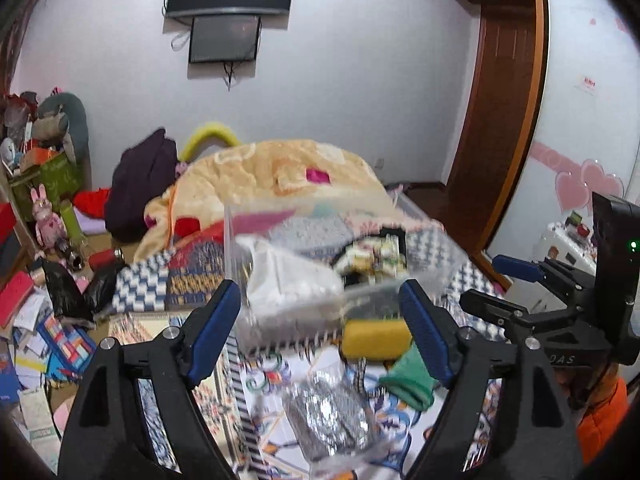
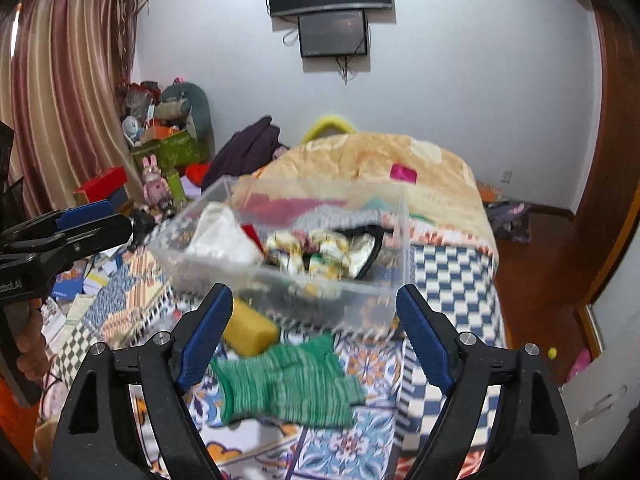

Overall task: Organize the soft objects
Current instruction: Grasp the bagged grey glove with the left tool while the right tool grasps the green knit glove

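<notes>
A clear plastic box (image 2: pixel 360 304) stands on the patterned bedspread and holds a white cloth (image 2: pixel 220 236) and a yellow-white patterned cloth (image 2: pixel 320 256). In front of it lie a yellow sponge (image 2: pixel 250 330) and a green knitted piece (image 2: pixel 288 384). My right gripper (image 2: pixel 314 332) is open and empty above the green piece. My left gripper (image 1: pixel 320 328) is open and empty, near the box (image 1: pixel 444 256), with the yellow sponge (image 1: pixel 376 338), the green piece (image 1: pixel 408 380) and a silvery bag (image 1: pixel 328 412) between and below its fingers.
An orange quilt (image 2: pixel 360 156) is heaped behind the box. A dark garment (image 2: pixel 244 156) and toys and boxes (image 2: pixel 164 148) crowd the far left. Papers and books (image 1: pixel 32 340) litter the left edge. A wooden door (image 1: pixel 492 120) is at the right.
</notes>
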Tool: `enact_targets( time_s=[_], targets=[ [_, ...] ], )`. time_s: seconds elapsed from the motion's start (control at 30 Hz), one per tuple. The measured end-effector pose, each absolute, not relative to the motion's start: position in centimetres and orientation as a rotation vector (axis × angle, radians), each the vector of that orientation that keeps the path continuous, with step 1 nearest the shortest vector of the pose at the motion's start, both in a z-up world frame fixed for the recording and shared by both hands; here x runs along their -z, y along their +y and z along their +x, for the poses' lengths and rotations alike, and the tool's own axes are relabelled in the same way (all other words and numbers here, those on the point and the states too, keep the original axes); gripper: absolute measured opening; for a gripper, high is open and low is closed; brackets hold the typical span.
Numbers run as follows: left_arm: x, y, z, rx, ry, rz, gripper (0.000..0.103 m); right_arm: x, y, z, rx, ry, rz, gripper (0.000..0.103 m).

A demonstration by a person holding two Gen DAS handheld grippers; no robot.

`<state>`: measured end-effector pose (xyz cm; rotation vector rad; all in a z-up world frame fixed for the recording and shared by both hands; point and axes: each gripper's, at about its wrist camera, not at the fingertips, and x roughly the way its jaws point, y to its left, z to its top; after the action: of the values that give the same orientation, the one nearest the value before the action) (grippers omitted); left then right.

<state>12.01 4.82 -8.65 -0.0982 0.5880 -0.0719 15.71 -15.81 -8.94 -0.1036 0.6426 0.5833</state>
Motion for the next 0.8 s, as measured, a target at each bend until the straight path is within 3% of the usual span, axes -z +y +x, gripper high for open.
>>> enact_targets(
  time_s=[0.53, 0.67, 0.73, 0.8],
  targets=[
    [16.6, 4.1, 11.2, 0.090, 0.805, -0.113, 0.082, 14.6, -14.7, 14.0, -0.569, 0.794, -0.164, 0.081],
    [17.8, 3.6, 10.7, 0.107, 0.824, -0.116, 0.081, 15.1, -14.8, 14.2, -0.555, 0.806, -0.183, 0.061],
    [18.3, 3.2, 10.5, 0.103, 0.832, -0.104, 0.076, 15.1, -15.1, 14.2, -0.549, 0.803, -0.189, 0.052],
    [18.7, 3.3, 10.5, 0.112, 0.847, -0.113, 0.062, 15.2, -15.3, 14.2, -0.553, 0.802, -0.186, 0.044]
  ],
)
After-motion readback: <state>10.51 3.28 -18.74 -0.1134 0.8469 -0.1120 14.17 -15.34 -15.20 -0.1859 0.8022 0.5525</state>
